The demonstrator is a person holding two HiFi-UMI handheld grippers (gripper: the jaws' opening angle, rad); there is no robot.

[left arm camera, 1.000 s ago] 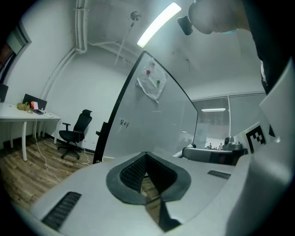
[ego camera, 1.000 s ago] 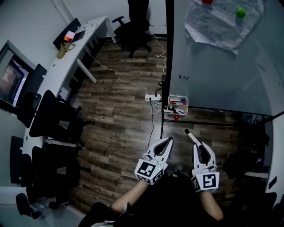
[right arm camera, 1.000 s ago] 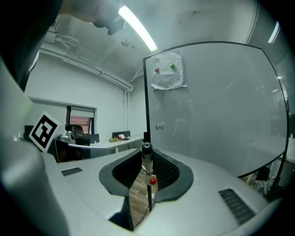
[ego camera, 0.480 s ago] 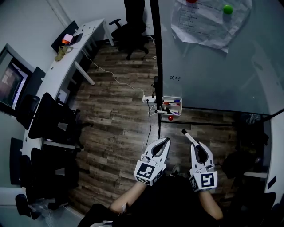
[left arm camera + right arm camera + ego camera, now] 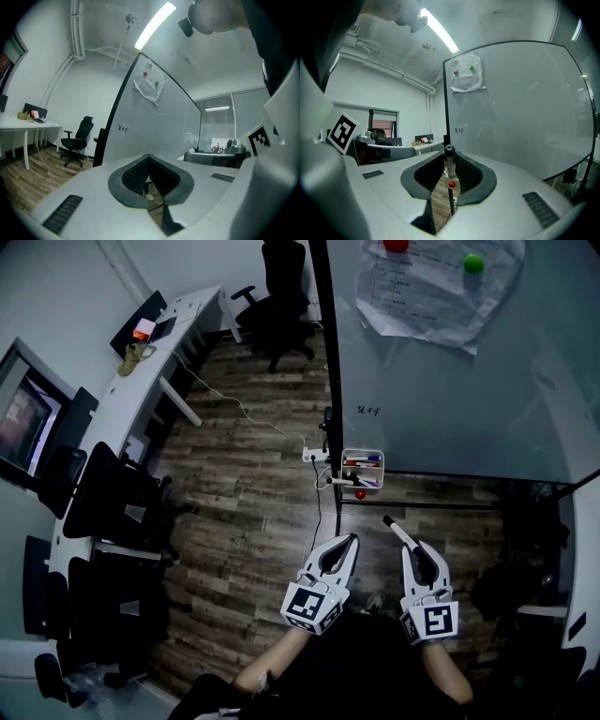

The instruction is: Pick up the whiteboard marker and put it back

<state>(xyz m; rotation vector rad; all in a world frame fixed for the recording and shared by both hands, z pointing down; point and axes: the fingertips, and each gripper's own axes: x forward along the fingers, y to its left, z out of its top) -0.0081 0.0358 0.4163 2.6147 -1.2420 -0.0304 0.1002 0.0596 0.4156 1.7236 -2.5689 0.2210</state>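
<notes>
The whiteboard marker (image 5: 398,532), white with a black cap, sticks forward out of my right gripper (image 5: 412,546), which is shut on its rear half. In the right gripper view the marker (image 5: 449,154) shows end-on between the right gripper's (image 5: 450,158) jaws, pointing at the whiteboard's (image 5: 515,108) left edge. A small white marker tray (image 5: 379,471) holding several pens hangs at the whiteboard's (image 5: 469,399) lower left corner, ahead of both grippers. My left gripper (image 5: 353,539) hovers beside the right one, shut and empty; in its own view the left gripper (image 5: 148,157) faces the whiteboard (image 5: 154,126).
Sheets of paper (image 5: 422,287) hang on the board under red and green magnets. A power strip (image 5: 317,454) with cables lies on the wood floor by the board's frame. An office chair (image 5: 281,310), a long white desk (image 5: 141,371) and dark chairs (image 5: 103,502) stand to the left.
In the head view the whiteboard and tray have slid a little to the left. Both grippers keep their places and the right one still holds the marker.
</notes>
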